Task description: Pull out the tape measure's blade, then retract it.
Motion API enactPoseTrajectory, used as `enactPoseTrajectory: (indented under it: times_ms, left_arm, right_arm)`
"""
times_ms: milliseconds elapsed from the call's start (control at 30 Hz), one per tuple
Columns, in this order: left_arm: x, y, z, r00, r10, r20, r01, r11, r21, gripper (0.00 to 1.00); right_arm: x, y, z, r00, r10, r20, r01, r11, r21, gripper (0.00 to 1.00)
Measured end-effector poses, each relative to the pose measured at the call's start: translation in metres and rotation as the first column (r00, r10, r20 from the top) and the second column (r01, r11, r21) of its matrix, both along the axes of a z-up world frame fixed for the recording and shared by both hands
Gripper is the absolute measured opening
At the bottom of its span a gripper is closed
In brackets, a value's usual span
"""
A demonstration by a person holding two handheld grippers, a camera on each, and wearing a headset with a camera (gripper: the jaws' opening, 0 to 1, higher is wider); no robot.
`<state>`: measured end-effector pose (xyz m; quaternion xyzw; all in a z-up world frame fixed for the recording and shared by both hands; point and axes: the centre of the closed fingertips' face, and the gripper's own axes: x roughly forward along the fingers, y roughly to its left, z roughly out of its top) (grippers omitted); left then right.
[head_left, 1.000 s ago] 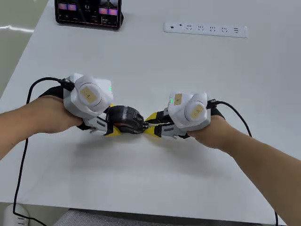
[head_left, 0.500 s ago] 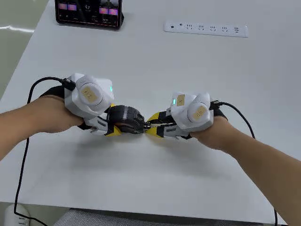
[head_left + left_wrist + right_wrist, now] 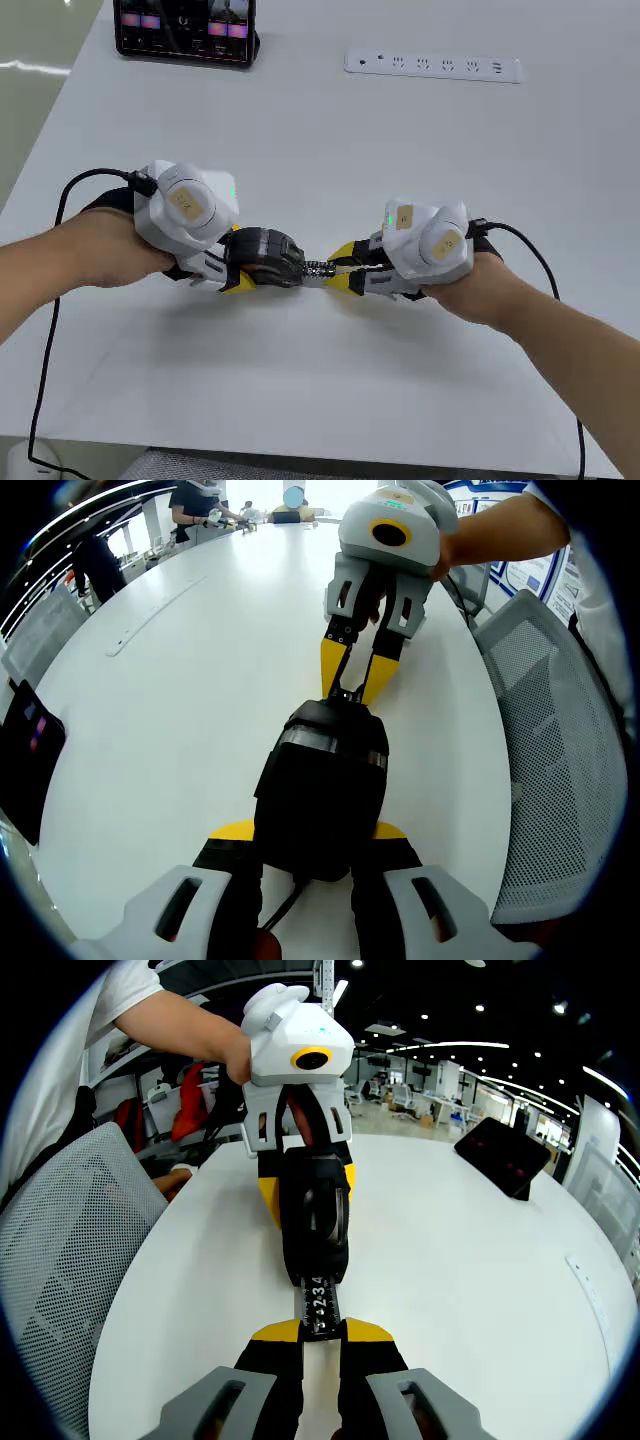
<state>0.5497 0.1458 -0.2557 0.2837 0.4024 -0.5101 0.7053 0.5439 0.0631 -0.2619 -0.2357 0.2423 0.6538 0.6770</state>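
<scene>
A black tape measure [image 3: 263, 257] rests on the white table [image 3: 330, 120], and my left gripper [image 3: 236, 272] is shut on its case [image 3: 322, 785]. A short length of the blade [image 3: 318, 269] with printed numbers [image 3: 318, 1306] sticks out of the case [image 3: 314, 1210]. My right gripper [image 3: 343, 277] is shut on the blade's end, its yellow fingertips [image 3: 281, 1333] pinching it. In the left gripper view the right gripper [image 3: 355, 680] faces the case from beyond it.
A white power strip [image 3: 432, 66] lies at the far side of the table and a dark tablet [image 3: 185, 26] stands at the far left. A black cable [image 3: 50, 310] runs off the near edge. A mesh chair [image 3: 560, 770] stands beside the table.
My right gripper has moved to the right, away from the case, drawing a short length of blade out. The left gripper and case have stayed in place.
</scene>
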Motion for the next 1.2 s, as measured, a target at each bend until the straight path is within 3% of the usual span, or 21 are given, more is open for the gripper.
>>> enactPoseTrajectory:
  times_ms: [1200]
  left_arm:
    - [0.001,0.0,0.0,1.0,0.004,-0.005,-0.004,1.0,0.006,0.29]
  right_arm:
    - [0.004,-0.051,0.001,0.999,-0.031,0.006,0.032,0.998,-0.061,0.09]
